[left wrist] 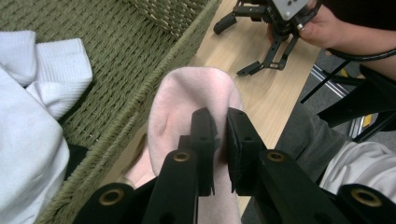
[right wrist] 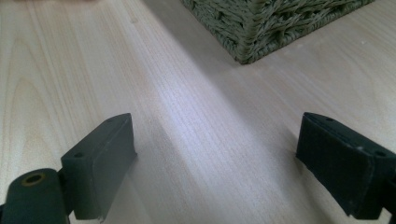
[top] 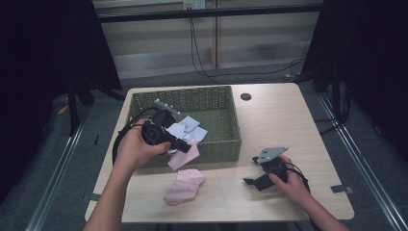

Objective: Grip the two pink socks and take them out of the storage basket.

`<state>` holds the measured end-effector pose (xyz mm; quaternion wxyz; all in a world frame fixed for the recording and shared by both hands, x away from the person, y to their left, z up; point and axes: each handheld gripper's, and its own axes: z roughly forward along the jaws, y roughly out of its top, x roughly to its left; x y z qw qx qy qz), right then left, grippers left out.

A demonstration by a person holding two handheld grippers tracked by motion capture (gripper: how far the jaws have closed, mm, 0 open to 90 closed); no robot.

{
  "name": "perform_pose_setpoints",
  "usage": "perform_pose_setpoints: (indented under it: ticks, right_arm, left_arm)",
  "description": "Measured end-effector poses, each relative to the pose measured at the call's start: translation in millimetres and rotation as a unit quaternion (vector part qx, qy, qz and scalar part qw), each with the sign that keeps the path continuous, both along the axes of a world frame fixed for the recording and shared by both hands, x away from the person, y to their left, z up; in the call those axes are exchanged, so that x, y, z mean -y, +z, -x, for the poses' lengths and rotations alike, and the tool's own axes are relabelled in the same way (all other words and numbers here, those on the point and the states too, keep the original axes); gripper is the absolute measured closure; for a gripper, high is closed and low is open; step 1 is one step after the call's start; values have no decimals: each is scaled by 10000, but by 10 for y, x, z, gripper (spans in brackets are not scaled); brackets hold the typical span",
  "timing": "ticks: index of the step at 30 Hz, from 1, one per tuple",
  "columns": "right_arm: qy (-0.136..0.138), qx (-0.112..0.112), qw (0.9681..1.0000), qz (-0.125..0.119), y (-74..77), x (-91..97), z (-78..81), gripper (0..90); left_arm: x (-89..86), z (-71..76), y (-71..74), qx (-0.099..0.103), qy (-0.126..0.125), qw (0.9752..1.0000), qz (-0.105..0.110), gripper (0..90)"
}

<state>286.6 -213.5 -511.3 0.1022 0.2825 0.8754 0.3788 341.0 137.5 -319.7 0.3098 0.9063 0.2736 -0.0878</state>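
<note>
Left gripper [top: 185,146] is clamped on a pink sock [top: 184,155]; its fingers [left wrist: 205,135] sit close together with the fabric pinched between them. The held sock hangs over the front rim of the green woven basket [top: 226,96], partly inside, partly draped down the outer wall toward the table [top: 274,120]. In the left gripper view the sock's rounded end [left wrist: 191,93] points away from the fingers, lying across the basket rim [left wrist: 154,93].

A second pink sock [top: 184,186] lies flat on the table just in front of the basket, near the held one but apart from it. White socks [top: 188,129] lie inside the basket, bunched near its front wall, just beside the left gripper; they show in the left gripper view too [left wrist: 32,93].

Right gripper [top: 251,169] rests low over the table, right of the basket and well apart from both pink socks. Its fingers [right wrist: 100,163] stand wide apart with bare table between them. The basket corner [right wrist: 247,51] sits ahead of it.
</note>
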Motion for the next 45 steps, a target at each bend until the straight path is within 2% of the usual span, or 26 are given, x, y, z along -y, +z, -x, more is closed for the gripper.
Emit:
perform_pose_setpoints:
  ticks: [1,4,7,9,12,15,16,20,21,22,25,26,27,28,29,31,34,37,45]
  right_arm:
    - [1,4,10000,0,-1,0,0,107]
    - [0,1,10000,-1,0,0,0,106]
    - [-1,2,10000,1,0,0,0,106]
    - [0,6,10000,2,0,0,1,106]
    - [1,5,10000,1,-1,-1,0,106]
    - [-2,3,10000,2,0,0,1,106]
    - [-3,3,10000,1,0,-1,0,106]
    - [-4,3,10000,1,0,0,0,106]
    - [-5,2,10000,1,0,-1,0,106]
    - [-6,4,10000,2,0,-1,0,105]
    - [-9,6,10000,3,0,-1,0,105]
    - [-12,6,10000,3,-1,0,-1,105]
    - [-14,5,10000,2,0,0,-1,105]
    - [-15,7,10000,4,0,0,-1,105]
    - [-15,7,10000,4,0,0,-1,105]
    - [-12,14,10000,5,-1,1,-3,105]
    - [-13,18,10000,5,-1,1,-3,105]
    - [-13,17,10000,6,-1,1,-3,105]
    - [-15,14,10000,4,-1,1,-3,105]
  left_arm:
    - [0,0,-17,-16,-70,10000,-16,821]
    - [9,18,-80,-18,-6,10000,-15,821]
    - [-5,40,-136,183,6,9998,9,727]
    - [-20,59,-198,348,72,9993,117,590]
    - [-60,68,-274,376,91,9992,33,567]
    - [-109,89,-362,407,229,9989,89,518]
    - [-129,84,-378,445,179,9988,31,504]
    - [-160,131,-467,492,286,9984,21,486]
    - [-176,126,-475,523,177,9985,-40,484]
    - [-175,146,-496,530,303,9981,20,481]
    - [-218,152,-563,582,319,9978,-86,466]
    - [-221,161,-588,562,432,9975,-24,457]
    - [-247,158,-615,578,369,9976,-71,449]
    - [-250,167,-635,568,412,9975,-38,449]
    - [-267,164,-653,600,318,9976,-113,449]
    - [-274,182,-699,603,390,9974,-111,445]
    - [-309,196,-765,657,298,9972,-198,428]
    - [-344,217,-851,613,412,9972,-103,423]
    - [-417,280,-1080,623,400,9971,-148,411]
